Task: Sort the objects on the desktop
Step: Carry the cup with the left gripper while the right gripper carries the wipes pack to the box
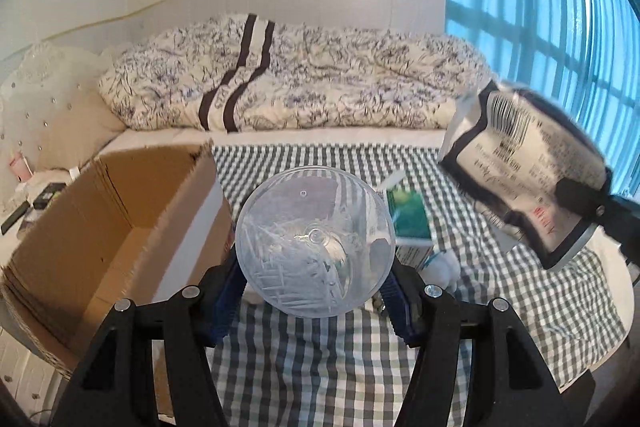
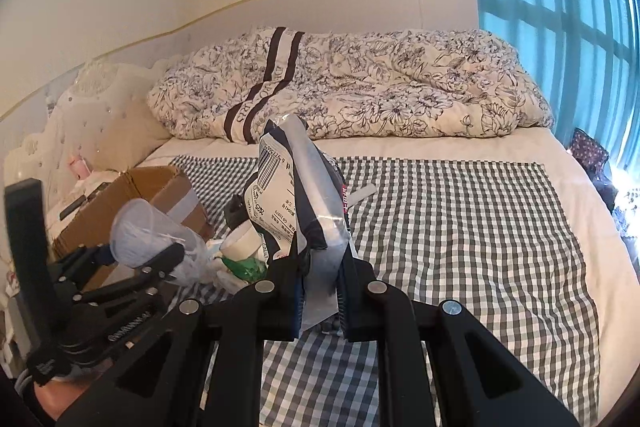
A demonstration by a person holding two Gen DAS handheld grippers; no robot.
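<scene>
L gripper (image 1: 316, 291) holds a clear plastic cup (image 1: 314, 241) w/ its round base facing the cam; the blue-padded fingers (image 1: 230, 303) press both sides of it, spread abt the cup's width. Cup is lifted off the bed, just right of the open cardboard box (image 1: 116, 227), which sits at the left edge of the checked cloth (image 1: 304, 367). In the right wrist view the same cup (image 2: 150, 235) shows tilted on its side in the L gripper (image 2: 160, 259), near the box (image 2: 132, 195). R gripper (image 2: 320, 291) is clamped narrow on the bottom edge of a snack packet (image 2: 296, 195), black/white/silver w/ a barcode, standing upright from the fingers (image 2: 294, 291) above the cloth (image 2: 460, 227). From the left wrist view the packet (image 1: 524, 171) hangs in the air at right, blurred, pinched at its lower right by the R gripper (image 1: 600, 211). On the cloth btwn cup and packet: a green-and-white pack (image 1: 410, 217) and something white (image 1: 440, 265) beside it, partly hidden by the cup. Behind, a floral quilt (image 1: 296, 79) lies bunched along the far side of the bed; blue curtain (image 1: 560, 7) at right.
</scene>
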